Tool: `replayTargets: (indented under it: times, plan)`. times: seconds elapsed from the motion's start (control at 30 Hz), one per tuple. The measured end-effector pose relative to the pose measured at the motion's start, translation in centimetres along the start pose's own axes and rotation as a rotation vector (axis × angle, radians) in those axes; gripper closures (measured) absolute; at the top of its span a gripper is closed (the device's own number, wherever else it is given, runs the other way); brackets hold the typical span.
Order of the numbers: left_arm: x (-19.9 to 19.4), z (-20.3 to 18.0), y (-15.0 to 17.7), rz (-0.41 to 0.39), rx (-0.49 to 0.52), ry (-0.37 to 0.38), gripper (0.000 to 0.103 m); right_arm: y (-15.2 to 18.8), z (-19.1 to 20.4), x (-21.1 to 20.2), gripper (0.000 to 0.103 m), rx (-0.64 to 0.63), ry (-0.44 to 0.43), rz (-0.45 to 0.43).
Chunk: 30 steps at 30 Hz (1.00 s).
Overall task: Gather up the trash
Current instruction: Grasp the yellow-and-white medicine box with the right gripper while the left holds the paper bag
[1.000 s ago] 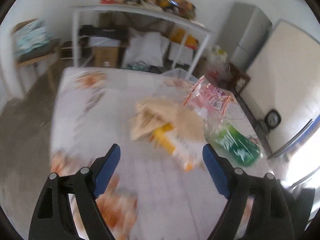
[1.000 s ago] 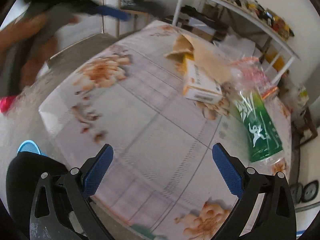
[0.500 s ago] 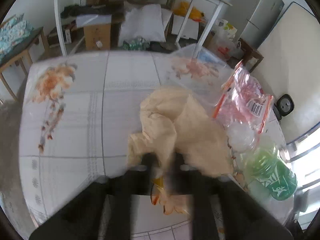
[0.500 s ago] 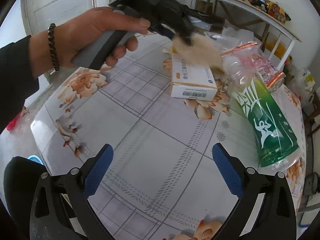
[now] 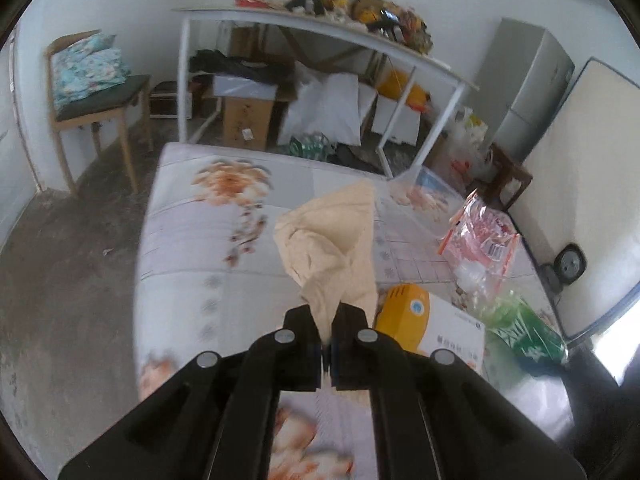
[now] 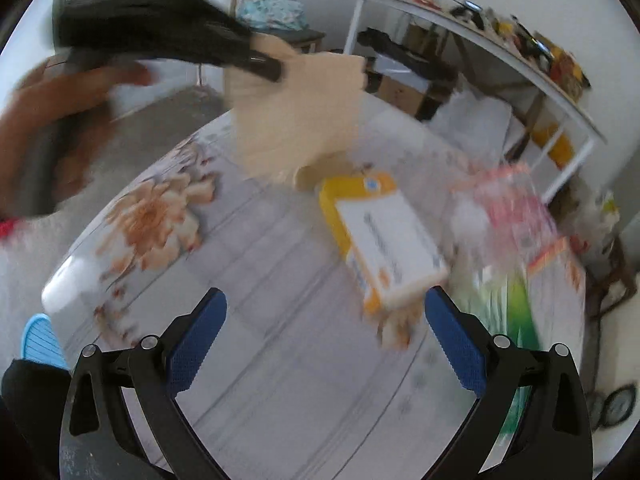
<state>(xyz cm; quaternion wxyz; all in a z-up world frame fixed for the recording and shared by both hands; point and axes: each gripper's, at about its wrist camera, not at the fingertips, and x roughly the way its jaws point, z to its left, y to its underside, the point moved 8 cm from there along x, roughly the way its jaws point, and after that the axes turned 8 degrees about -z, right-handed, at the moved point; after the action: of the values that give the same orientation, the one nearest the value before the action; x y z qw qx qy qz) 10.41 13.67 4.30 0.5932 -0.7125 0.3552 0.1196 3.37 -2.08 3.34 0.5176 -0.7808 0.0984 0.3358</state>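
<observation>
My left gripper (image 5: pixel 327 354) is clenched on one corner of the beige paper (image 5: pixel 332 248), which I hold in the air above the table (image 5: pixel 188 240) so the crumpled sheet hangs free of the rest of the trash and can go wherever I am collecting it; no bin shows in either view, so I cannot say where that is. From the right wrist camera the paper (image 6: pixel 296 116) hangs over the table's far side, above and just beyond the box (image 6: pixel 384 240), with my left hand (image 6: pixel 60 128) blurred at the edge. My right gripper (image 6: pixel 326 338) is released, jaws wide apart, hovering low over the near part of the table and pointed at the box, which I judge is there to take the next piece. The box (image 5: pixel 432 328) lies flat on the table, a yellow and white carton, near the middle. Beside it, further toward the table's right edge, lie the green bottle (image 5: pixel 528 332) on its side and the pink bag (image 5: pixel 480 240); a clear bag (image 5: pixel 416 188) sits at the far right corner of the table. By count: one paper, held; one box, one bottle, one pink bag and one clear bag on the table. So one of five pieces is off the surface.
</observation>
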Motion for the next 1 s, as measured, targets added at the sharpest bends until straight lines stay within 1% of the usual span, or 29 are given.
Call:
replayTargets:
  times: [0.03,0.1,0.17,0.2,0.23,0.3,0.37,0.4,0.47,0.6,0.67,0.8,0.87,0.9,0.93,0.97,1.0]
  plan:
    - [-0.8,0.5,0.2,-0.007,-0.009,0.002,0.101,-0.3,0.1,0.9,0.008,-0.016,-0.036,0.026]
    - [-2.3,1.3,0.5,-0.017,-0.022,0.009,0.101,-0.8,-0.1,2.8,0.008,-0.084,-0.077,0.077]
    - [-4.1,1.8,0.9,-0.028,-0.033,0.028,0.101,-1.0,-0.5,4.1,0.008,-0.118,-0.114,0.098]
    - [-4.8,1.9,1.2,-0.034,-0.031,0.035,0.101,-1.2,-1.3,4.8,0.008,-0.123,-0.100,0.118]
    - [-5.3,2.0,1.5,-0.038,-0.031,0.037,0.101,-1.4,-1.9,5.2,0.008,-0.116,-0.108,0.126]
    - [-6.3,2.1,2.0,-0.045,-0.035,0.047,0.101,-2.2,-2.1,6.0,0.008,-0.072,-0.190,0.128]
    - [-6.9,2.1,2.5,-0.047,-0.042,0.059,0.101,-2.1,-2.8,7.0,0.008,-0.058,-0.164,0.148]
    - [-7.3,2.0,2.7,-0.049,-0.044,0.067,0.101,-1.8,-2.9,7.7,0.008,-0.048,-0.174,0.179]
    - [-7.8,2.0,2.7,-0.054,-0.049,0.077,0.101,-1.9,-3.3,7.9,0.007,-0.047,-0.168,0.162]
    - [-8.6,1.9,3.0,-0.063,-0.069,0.100,0.101,-2.2,-3.6,8.0,0.007,-0.045,-0.159,0.178]
    - [-8.9,1.8,3.1,-0.068,-0.074,0.107,0.101,-2.6,-4.0,8.0,0.007,-0.021,-0.160,0.185]
    - [-9.4,1.6,3.3,-0.076,-0.082,0.119,0.101,-2.4,-4.7,8.7,0.007,0.005,-0.142,0.215]
    - [-9.6,1.6,3.4,-0.079,-0.095,0.128,0.101,-1.5,-4.9,9.2,0.007,0.014,-0.136,0.257]
    - [-9.7,1.6,3.4,-0.079,-0.107,0.138,0.101,-1.2,-4.9,9.5,0.009,0.006,-0.127,0.266]
    - [-9.7,1.5,3.5,-0.078,-0.111,0.141,0.101,-0.8,-4.9,9.9,0.016,-0.004,-0.115,0.276]
    - [-9.8,1.5,3.6,-0.077,-0.110,0.140,0.101,-0.7,-4.8,10.0,0.019,0.008,-0.126,0.264]
    - [-9.7,1.6,3.6,-0.077,-0.106,0.137,0.101,-0.9,-4.9,9.8,0.033,0.052,-0.154,0.247]
